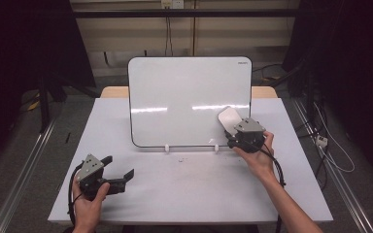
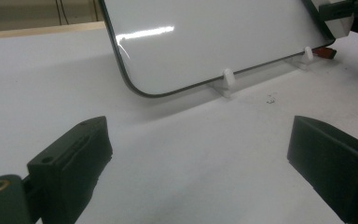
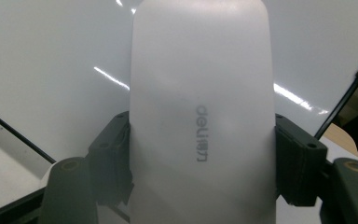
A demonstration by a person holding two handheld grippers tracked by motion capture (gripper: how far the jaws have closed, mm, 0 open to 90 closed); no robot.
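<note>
The right claw [image 1: 234,127] clamps a white plastic whiteboard eraser [image 1: 229,118] by its long sides at centre-right of the high view, its length pointing up against the lower right of the upright glossy whiteboard [image 1: 189,99]. The left claw [image 1: 118,171] gapes empty, lower left on the counter [image 1: 194,187].

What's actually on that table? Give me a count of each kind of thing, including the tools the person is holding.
Whiteboard, propped upright: 1
White clips under its lower edge: 2
White eraser, clamped in the right hand-held gripper: 1
Hand-held grippers, counting the open left hand-held gripper: 2
Total: 6
</note>
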